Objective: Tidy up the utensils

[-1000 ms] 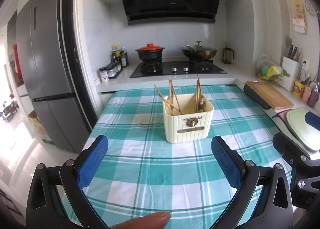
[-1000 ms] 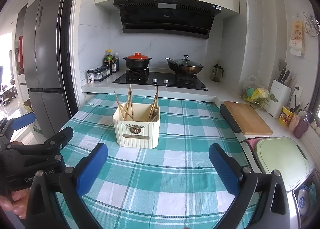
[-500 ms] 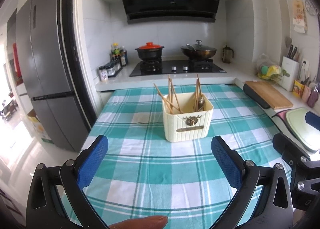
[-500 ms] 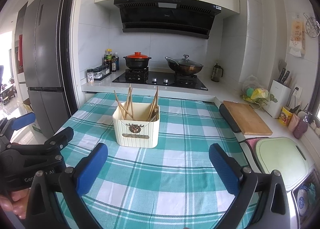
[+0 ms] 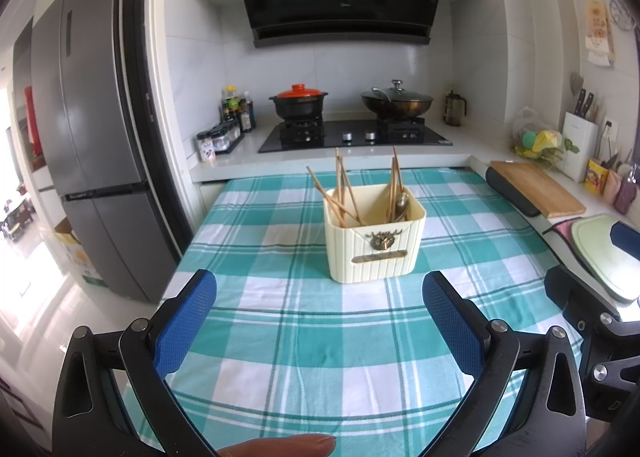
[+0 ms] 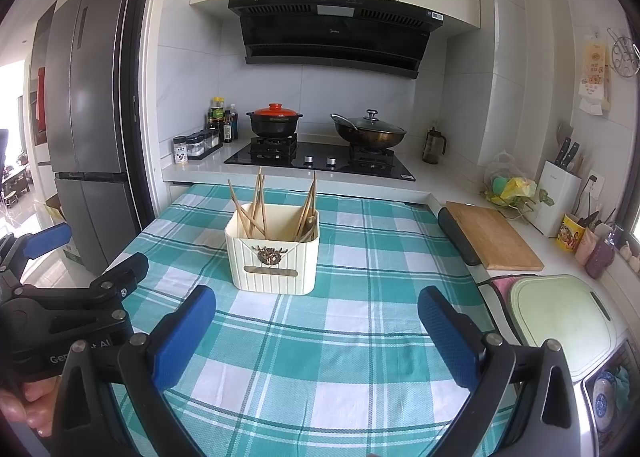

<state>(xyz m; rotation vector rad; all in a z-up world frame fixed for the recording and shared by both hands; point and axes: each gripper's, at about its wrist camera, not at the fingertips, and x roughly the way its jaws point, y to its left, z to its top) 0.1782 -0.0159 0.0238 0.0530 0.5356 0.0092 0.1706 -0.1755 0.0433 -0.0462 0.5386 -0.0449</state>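
A cream ribbed utensil holder (image 5: 374, 235) stands on the green checked tablecloth (image 5: 288, 341); it also shows in the right wrist view (image 6: 274, 253). Several wooden chopsticks (image 5: 342, 193) stand in its left half, and more chopsticks with a metal spoon (image 5: 401, 204) in its right half. My left gripper (image 5: 318, 321) is open and empty, above the cloth in front of the holder. My right gripper (image 6: 316, 331) is open and empty, also short of the holder. Each gripper shows at the edge of the other's view.
A stove with a red-lidded pot (image 5: 298, 103) and a wok (image 5: 396, 103) stands behind the table. A wooden cutting board (image 6: 494, 237) and a pale green board (image 6: 568, 315) lie on the right counter. A fridge (image 5: 92, 145) stands at the left.
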